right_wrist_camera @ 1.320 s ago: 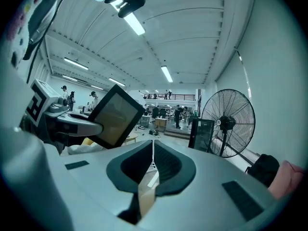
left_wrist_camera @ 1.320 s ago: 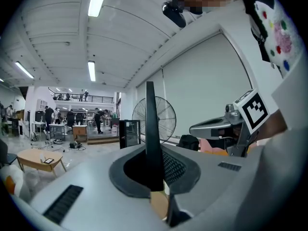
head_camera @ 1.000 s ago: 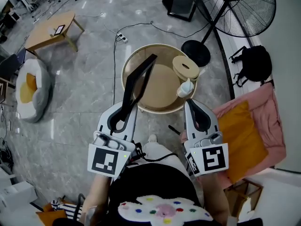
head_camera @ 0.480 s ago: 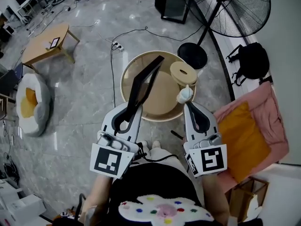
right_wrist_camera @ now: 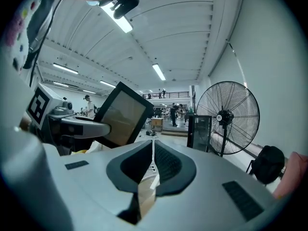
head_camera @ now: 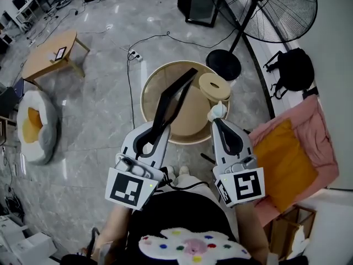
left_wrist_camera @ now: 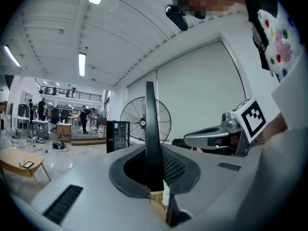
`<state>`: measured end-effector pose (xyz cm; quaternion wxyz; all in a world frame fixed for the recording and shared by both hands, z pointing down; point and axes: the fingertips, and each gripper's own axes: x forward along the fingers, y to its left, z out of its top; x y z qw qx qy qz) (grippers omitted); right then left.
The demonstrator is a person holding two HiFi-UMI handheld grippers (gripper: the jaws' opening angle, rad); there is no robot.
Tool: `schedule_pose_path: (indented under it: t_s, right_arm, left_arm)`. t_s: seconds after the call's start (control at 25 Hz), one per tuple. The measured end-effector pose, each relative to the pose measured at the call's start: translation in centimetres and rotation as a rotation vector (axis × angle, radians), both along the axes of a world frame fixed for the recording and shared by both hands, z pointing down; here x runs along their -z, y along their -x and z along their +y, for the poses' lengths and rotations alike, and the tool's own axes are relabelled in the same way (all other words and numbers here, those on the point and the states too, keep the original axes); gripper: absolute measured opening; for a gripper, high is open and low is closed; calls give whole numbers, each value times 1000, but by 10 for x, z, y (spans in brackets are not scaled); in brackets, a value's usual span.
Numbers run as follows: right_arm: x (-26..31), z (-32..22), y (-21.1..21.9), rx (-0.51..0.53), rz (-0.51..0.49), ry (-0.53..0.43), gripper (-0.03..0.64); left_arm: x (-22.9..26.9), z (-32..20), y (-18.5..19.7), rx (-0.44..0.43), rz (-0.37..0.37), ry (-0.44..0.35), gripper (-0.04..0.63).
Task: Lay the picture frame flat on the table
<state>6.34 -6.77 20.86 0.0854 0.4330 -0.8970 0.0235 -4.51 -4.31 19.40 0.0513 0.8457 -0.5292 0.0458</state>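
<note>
Hanging in the air over the round table (head_camera: 150, 90), the black picture frame (head_camera: 174, 101) stood up on a slant and was not flat yet. The left gripper (head_camera: 156, 130) had its jaws squeezed on the frame's low end, with only the thin frame between them. The right gripper (head_camera: 216, 121) was just beside it, jaws closed together with nothing in them. A round tan box (head_camera: 214, 85) and a small white bottle (head_camera: 217, 111) sat on the right side of the table, so the bare part was in the middle and on the left. To do this step well, I think the frame should come down over the bare part, low edge first, then tip over slowly until it lies flat. The jaws should let go only when the table holds it. The empty gripper could steady the top. A big fan (head_camera: 276, 4) stood behind the table.
</note>
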Motion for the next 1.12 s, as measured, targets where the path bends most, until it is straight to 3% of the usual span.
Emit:
schedule_pose_path:
  t_s: [0.36,0.44,0.68,1.12]
  right_arm:
    - [-6,4,27,95,-57,58,45]
    - [-7,3,31,119,-75,72,112]
    - [-13,1,41,168,-198,151,164]
    - [-8,-1,36,213,-365,203,163]
  left_arm:
    - [-3,5,-8,-77,40,12,37]
    - [-3,6,-13,-103,55,16,37]
    - [-6,11,-20,-170,77,21,37]
    - [-3,13,-30,-270,162,30,37]
